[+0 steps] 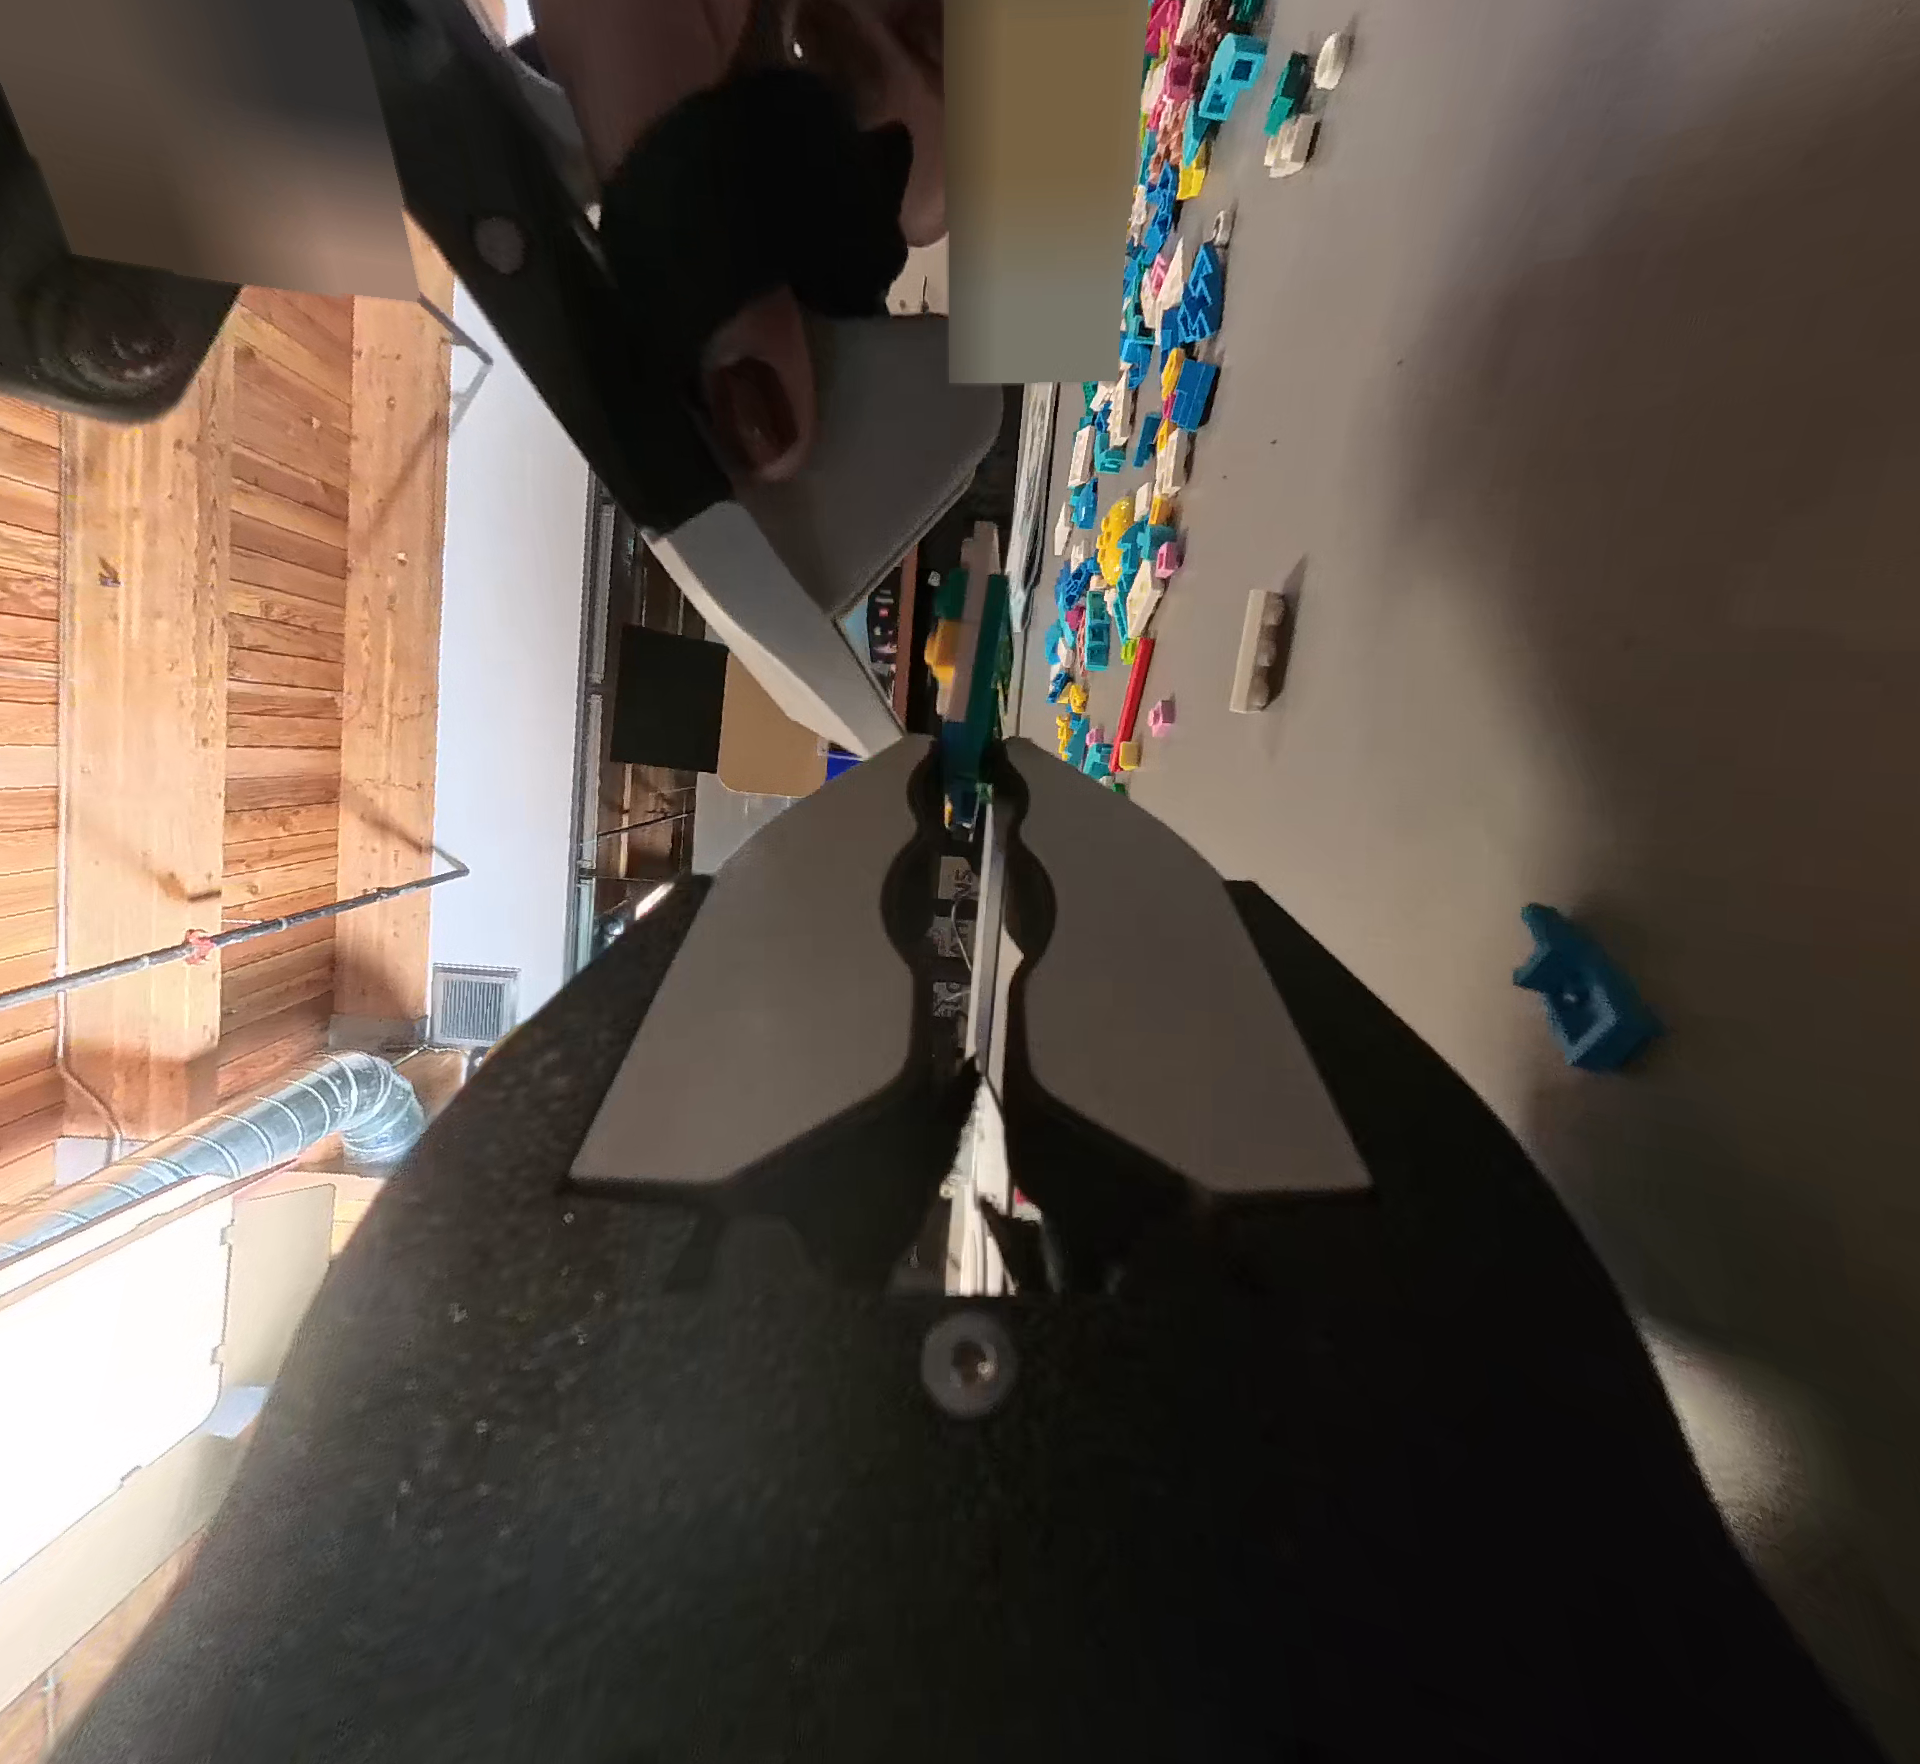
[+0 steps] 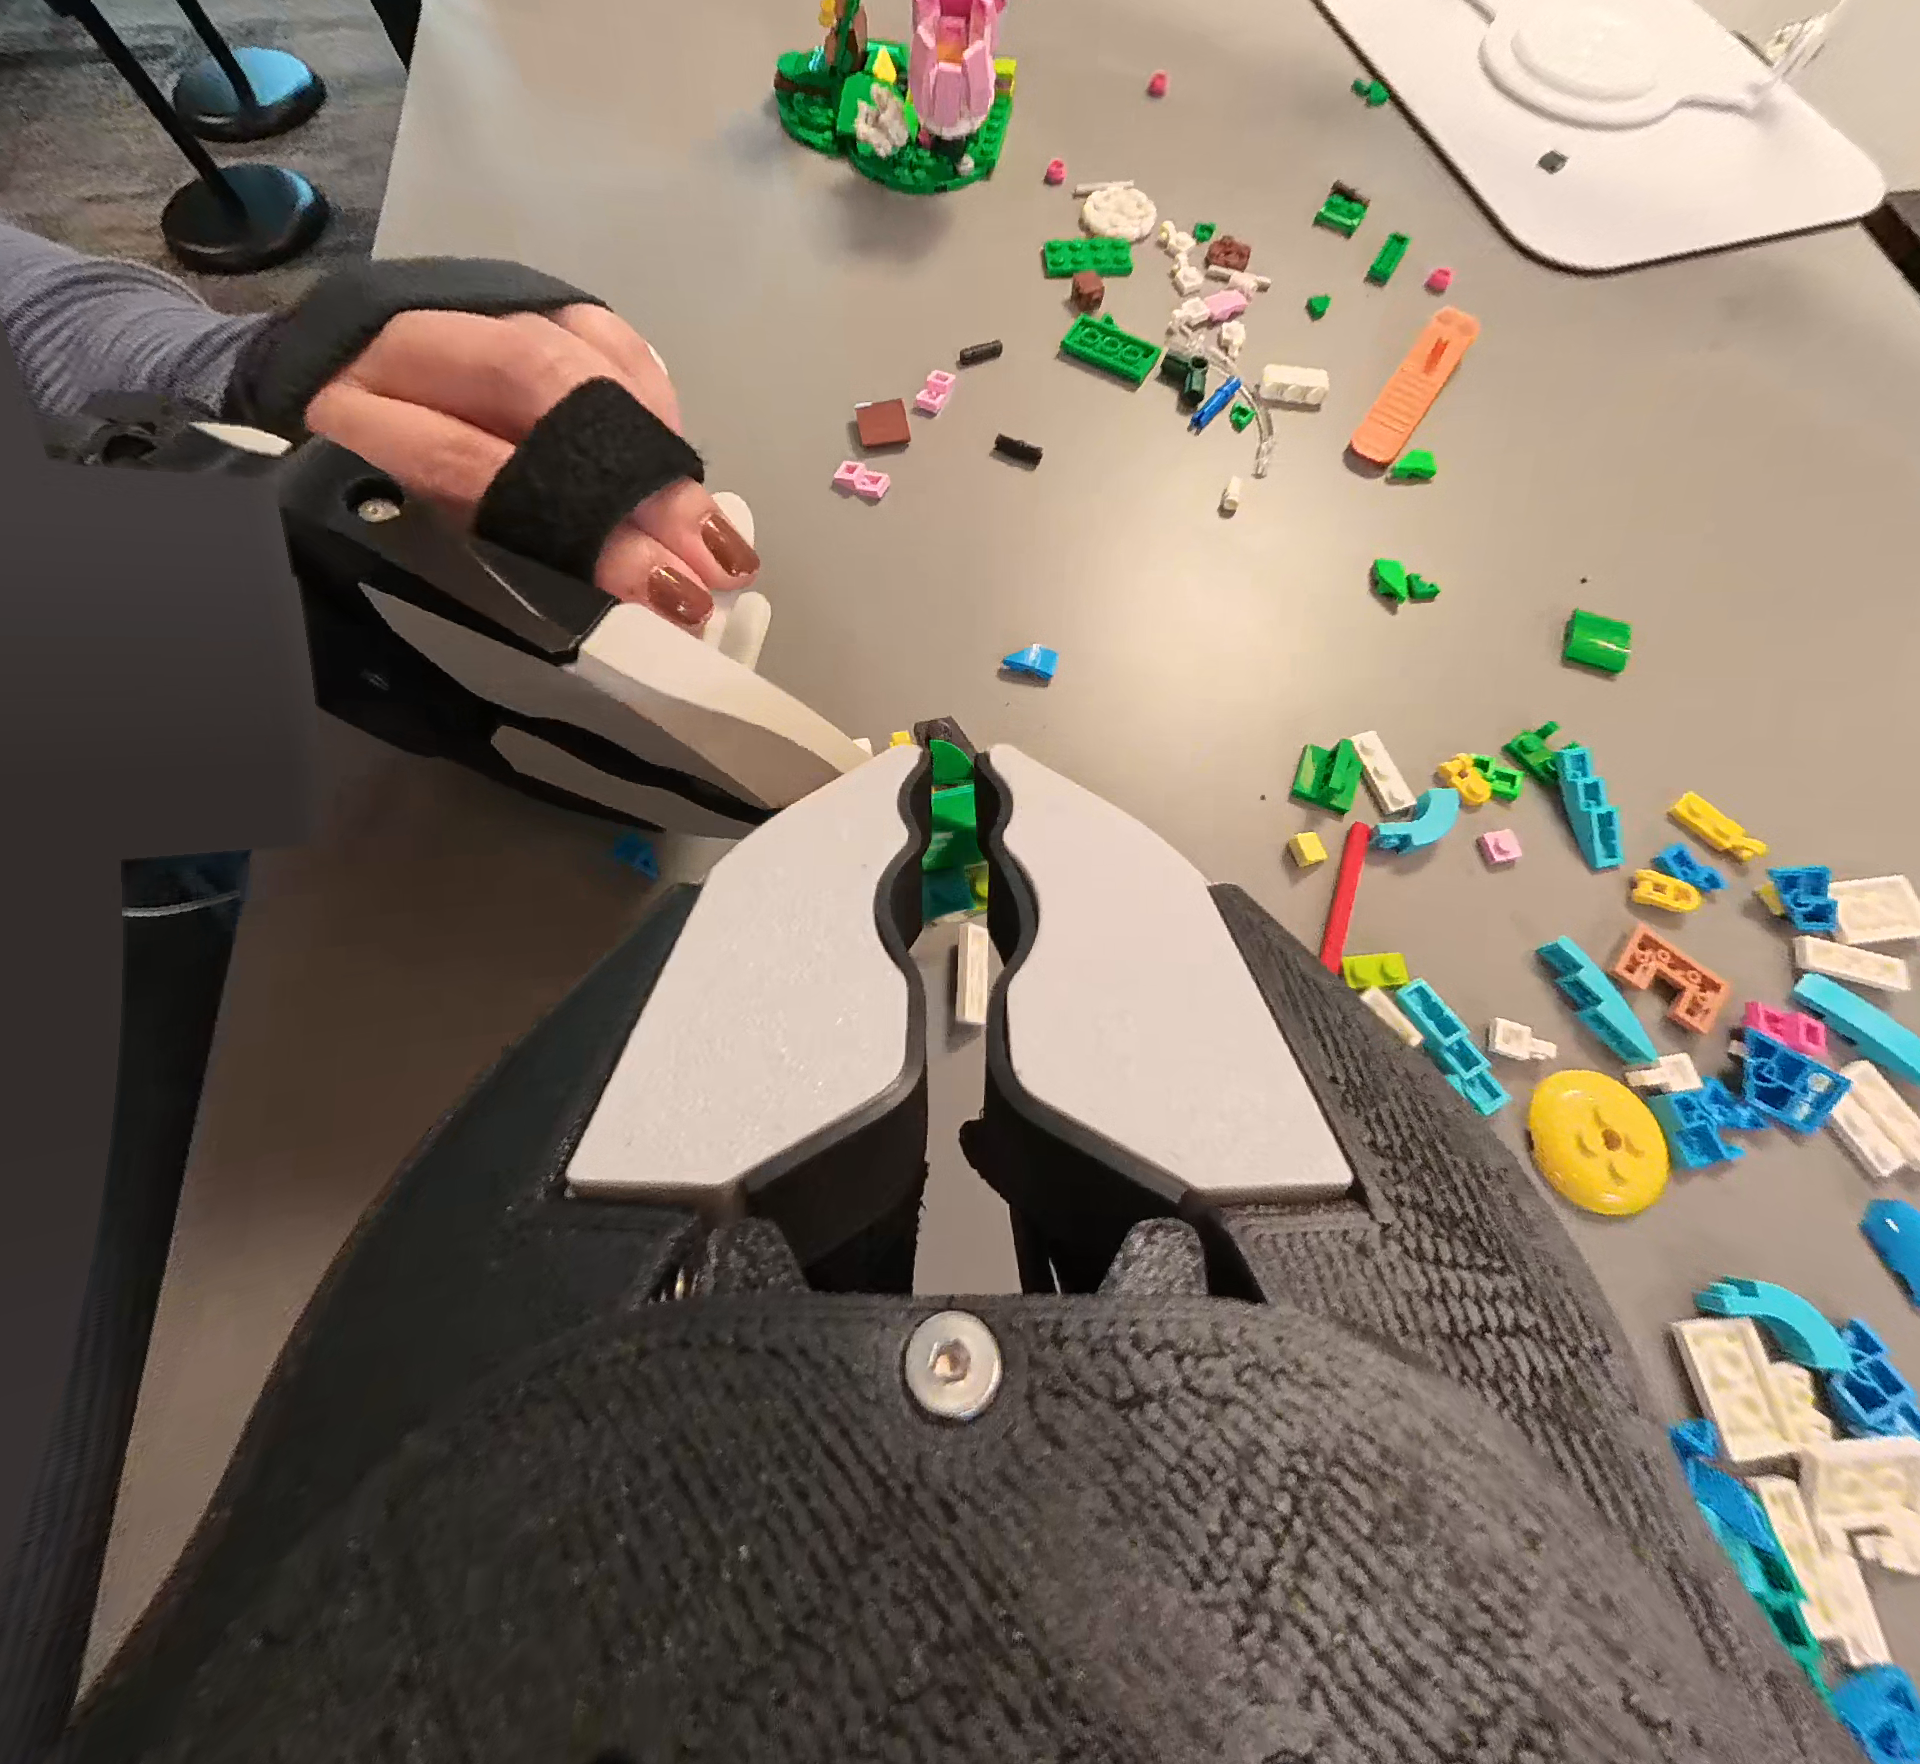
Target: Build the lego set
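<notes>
Right wrist view is showing me my right gripper point(image 2: 951, 758) pinching narrow on a small green-and-teal assembly point(image 2: 948, 831), which is sitting between the fingers and running lengthwise along them, toward 12 o'clock. My left gripper point(image 2: 857, 758) is coming in from 9 o'clock, its tip meeting mine right at the front end of that assembly; a gloved hand point(image 2: 499, 405) is gripping it. Left wrist view is rolled sideways, and there I am seeing the left gripper point(image 1: 966, 753) also closing narrow on the assembly point(image 1: 971, 654), whose long axis is pointing straight away from the fingers, with the table point(image 1: 1558, 571) standing along the 3 o'clock side.

I am judging that both tongs are holding the same piece, so the coming move is turning on that shared line: any press or pull should be going along the long axis. Loose bricks point(image 2: 1714, 987) are lying at 3 o'clock, well apart, and the finished flower model point(image 2: 914, 93) is standing far off at 12 o'clock.
</notes>
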Tool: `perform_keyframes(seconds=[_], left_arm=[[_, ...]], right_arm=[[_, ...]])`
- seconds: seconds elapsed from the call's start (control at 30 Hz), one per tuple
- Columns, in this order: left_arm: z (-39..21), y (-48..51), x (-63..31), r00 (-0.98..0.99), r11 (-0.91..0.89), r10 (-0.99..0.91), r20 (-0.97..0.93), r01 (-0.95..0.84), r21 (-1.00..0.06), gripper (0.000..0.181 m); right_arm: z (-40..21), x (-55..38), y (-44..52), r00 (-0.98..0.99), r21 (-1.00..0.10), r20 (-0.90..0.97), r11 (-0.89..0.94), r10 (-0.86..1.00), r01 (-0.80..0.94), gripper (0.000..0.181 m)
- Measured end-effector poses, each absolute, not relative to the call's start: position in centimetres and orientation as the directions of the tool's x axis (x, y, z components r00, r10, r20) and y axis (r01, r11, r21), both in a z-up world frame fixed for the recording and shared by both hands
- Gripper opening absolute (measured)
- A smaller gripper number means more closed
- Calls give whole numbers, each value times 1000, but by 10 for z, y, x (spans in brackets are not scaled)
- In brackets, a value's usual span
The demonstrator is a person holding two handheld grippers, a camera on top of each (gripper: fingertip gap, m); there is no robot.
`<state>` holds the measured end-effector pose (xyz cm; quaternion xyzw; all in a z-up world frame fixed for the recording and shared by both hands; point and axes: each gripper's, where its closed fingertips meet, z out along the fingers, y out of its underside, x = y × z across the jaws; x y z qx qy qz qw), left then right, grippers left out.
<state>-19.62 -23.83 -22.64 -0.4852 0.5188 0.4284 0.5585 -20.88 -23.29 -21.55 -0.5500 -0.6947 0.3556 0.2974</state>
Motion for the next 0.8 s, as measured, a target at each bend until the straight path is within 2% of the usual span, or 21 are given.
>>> perform_keyframes(seconds=[0.33,0.8], left_arm=[[-226,-240,-193,40,170,-1,-999,-985,-40,7],[-227,-245,-186,1,203,14,-1000,-979,2,7]], right_arm=[[-223,-209,-235,-222,-774,11,149,975,616,6],[-224,-203,-241,-377,-704,27,286,926,650,6]])
